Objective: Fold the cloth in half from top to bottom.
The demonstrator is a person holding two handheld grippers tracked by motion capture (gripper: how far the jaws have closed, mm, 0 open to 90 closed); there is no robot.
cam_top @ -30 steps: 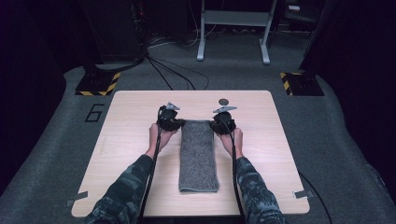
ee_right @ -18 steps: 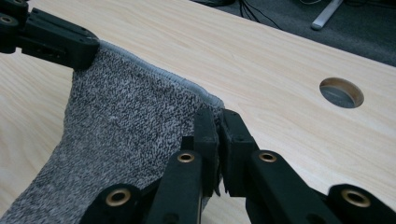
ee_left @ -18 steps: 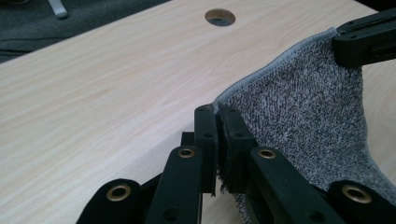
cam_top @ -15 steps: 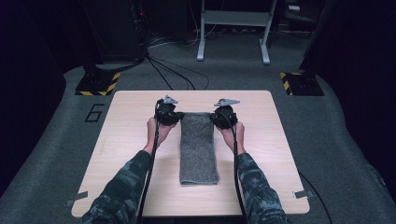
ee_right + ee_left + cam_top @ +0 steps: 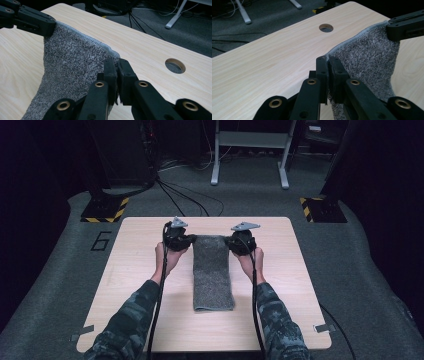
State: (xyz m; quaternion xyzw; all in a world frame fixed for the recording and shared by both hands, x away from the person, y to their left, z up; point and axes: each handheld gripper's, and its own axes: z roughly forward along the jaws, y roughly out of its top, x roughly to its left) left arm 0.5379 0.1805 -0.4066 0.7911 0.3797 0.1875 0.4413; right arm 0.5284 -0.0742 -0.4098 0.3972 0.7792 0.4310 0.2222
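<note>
The left hand-held gripper (image 5: pixel 186 240) and right hand-held gripper (image 5: pixel 233 242) each pinch a far corner of the grey towel (image 5: pixel 213 277), lifting that end off the desk (image 5: pixel 135 265), likely to fold it toward the near end.

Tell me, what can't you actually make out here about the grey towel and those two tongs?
- Towel corners: pinched between the shut left tongs and right tongs, so the corner tips are hidden in both gripper views.
- Towel's near end: cut off by the bottom edge in both gripper views.
- Towel's underside: hidden by the cloth itself in the high view.
- Fold or layer count: too small in the high view.
- Table near edge: partly hidden by the sleeves.
</note>
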